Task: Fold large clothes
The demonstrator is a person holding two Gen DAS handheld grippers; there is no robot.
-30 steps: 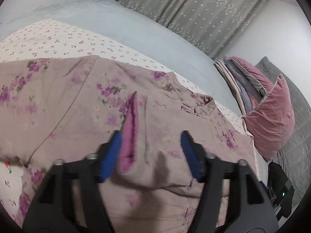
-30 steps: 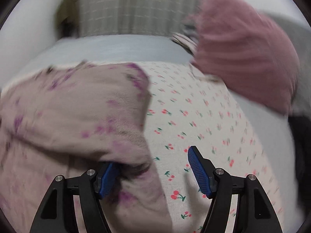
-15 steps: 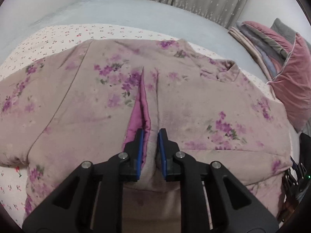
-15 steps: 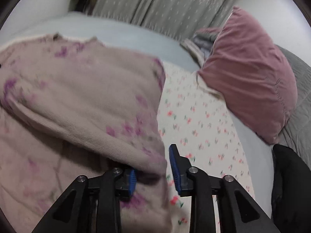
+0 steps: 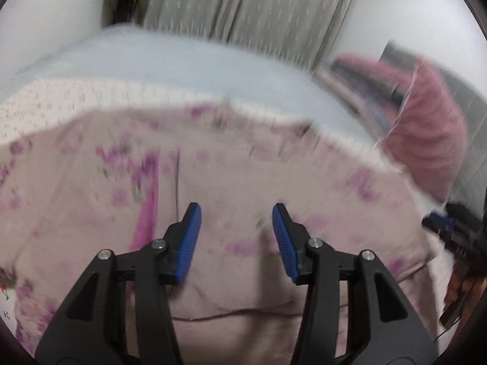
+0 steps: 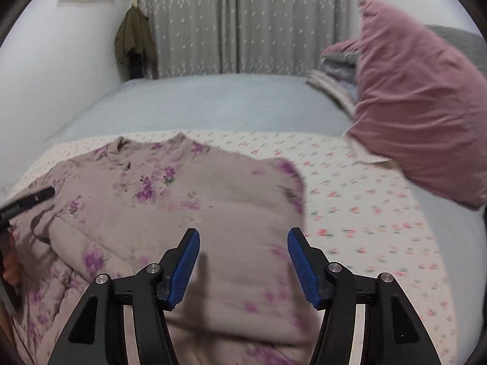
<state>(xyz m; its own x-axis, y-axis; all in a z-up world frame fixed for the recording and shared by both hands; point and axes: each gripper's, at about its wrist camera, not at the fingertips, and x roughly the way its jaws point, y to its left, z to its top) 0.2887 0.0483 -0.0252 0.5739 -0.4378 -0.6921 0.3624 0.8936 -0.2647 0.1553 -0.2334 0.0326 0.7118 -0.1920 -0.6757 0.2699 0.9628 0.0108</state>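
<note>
1. The bed (image 6: 213,100) fills the middle of the right wrist view; its far part, at the centre of the frame, is covered with a pale blue sheet (image 5: 170,57).
2. A white cloth with small red flowers (image 6: 365,213) lies on the near part of the bed, at lower right of the frame.
3. The floral garment (image 6: 170,213) lies spread on this cloth, at lower left and centre.
4. A pink pillow (image 6: 426,115) rests on the bed at upper right, and it touches the flowered cloth.
5. Folded textiles (image 6: 334,73) are stacked just to the left of the pillow.
</note>
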